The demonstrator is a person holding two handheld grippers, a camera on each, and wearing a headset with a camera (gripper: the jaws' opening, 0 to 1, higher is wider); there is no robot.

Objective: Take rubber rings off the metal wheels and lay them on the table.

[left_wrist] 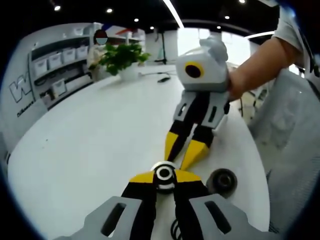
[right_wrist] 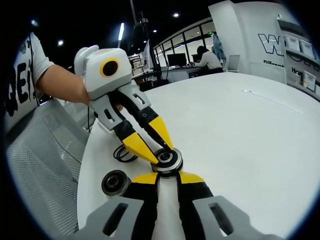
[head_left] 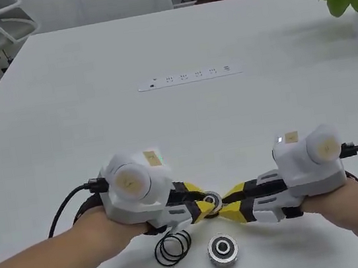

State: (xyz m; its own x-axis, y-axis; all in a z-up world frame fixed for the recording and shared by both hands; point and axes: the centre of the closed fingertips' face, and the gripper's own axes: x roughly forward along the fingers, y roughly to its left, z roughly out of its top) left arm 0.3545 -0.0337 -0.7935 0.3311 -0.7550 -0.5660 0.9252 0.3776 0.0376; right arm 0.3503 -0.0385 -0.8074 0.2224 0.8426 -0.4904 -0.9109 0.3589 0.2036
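Fingers of the left gripper clamped a metal wheel; the right gripper fingers, nearly closed, met it, grip unclear; rubber rings lay beside it.

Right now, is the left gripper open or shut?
Shut: in its own view the left gripper clamps the wheel between its yellow tips.

Got both forearms angled inward, jaws pointed tip to tip. My left gripper is clamped on the metal wheel. My right gripper has its jaws pinched narrow against it, grip unclear tbh.
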